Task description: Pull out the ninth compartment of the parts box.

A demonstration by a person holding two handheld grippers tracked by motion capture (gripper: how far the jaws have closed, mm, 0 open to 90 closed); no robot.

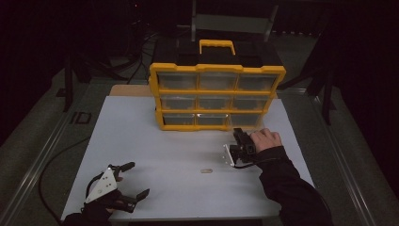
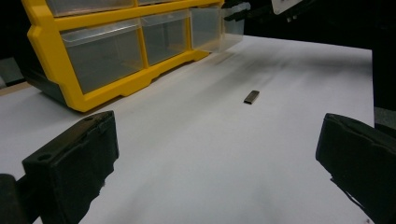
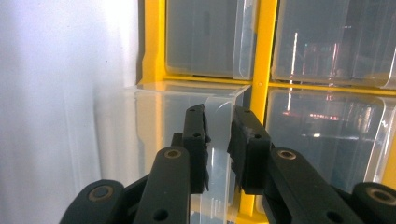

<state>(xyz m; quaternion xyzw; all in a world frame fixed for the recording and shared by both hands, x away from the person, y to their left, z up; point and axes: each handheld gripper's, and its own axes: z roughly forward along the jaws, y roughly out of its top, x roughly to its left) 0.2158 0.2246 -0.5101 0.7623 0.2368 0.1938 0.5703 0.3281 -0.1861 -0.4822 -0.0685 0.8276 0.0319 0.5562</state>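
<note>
**Right gripper clamps drawer lip at yellow cabinet**

The right gripper (image 3: 219,135) has its 2 black jaws closed on the clear front lip of a small drawer (image 3: 187,100), seen in the right gripper view: the thin plastic tab stands upright between the pads, which press it from either side. The drawer sits at the bottom right corner of a yellow parts cabinet (image 1: 216,70) with 3 rows of 3 clear drawers, and it juts partly out of its slot toward the jaws. Beyond the jaws, the neighbouring drawers sit flush in their yellow frame.

In the high view the person's right hand (image 1: 266,140) holds that gripper (image 1: 241,141) just in front of the cabinet's lowest row. The left gripper (image 1: 134,179) rests low at the near left corner of the white tabletop (image 1: 155,141), well apart from the cabinet, its jaws spread wide with nothing between them. Ahead of those open jaws, in the left gripper view, a small dark flat piece (image 2: 251,96) lies alone on the tabletop, about midway toward the pulled drawer (image 2: 219,28).
</note>
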